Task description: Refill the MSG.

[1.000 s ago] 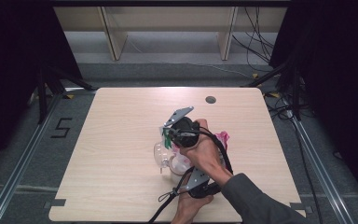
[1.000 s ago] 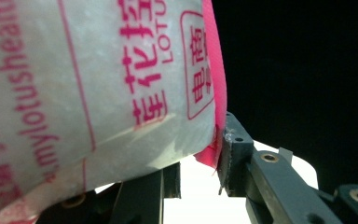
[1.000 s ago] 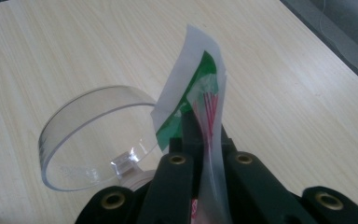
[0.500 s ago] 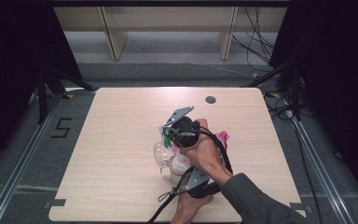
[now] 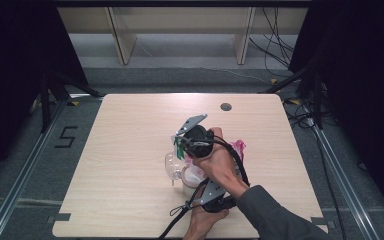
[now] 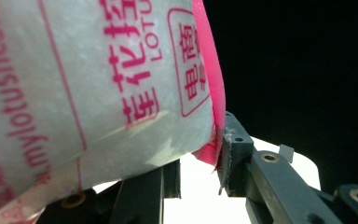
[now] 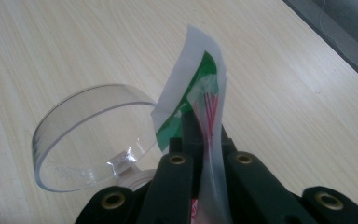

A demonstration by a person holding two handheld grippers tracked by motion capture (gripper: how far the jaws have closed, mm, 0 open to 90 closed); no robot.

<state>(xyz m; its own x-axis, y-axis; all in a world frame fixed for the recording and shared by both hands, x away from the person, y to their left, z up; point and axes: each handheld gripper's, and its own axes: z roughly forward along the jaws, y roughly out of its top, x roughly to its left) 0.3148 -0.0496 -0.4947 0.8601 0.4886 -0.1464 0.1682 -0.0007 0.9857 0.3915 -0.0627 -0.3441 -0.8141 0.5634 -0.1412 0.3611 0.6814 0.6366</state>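
Note:
A white bag with pink print (image 6: 98,84) sits between the jaws of my left gripper (image 6: 198,161), whose pad presses its pink edge. In the high view the left gripper (image 5: 206,186) is near the table's front edge, pointing away from the person, with the bag (image 5: 238,147) past it under the right hand. My right gripper (image 5: 181,148) is shut on a thin white flap of packaging (image 7: 196,70) with a green patch and red lines, which stands up between its jaws (image 7: 205,133). A clear round plastic container (image 7: 88,135) lies just left of that gripper (image 5: 172,162).
The wooden table (image 5: 130,130) has a dark round hole (image 5: 225,106) near its far edge. Black cables trail off the front edge from the grippers. Wooden shelf legs (image 5: 120,40) stand beyond the table, and loose cables (image 5: 300,95) lie on the floor at right.

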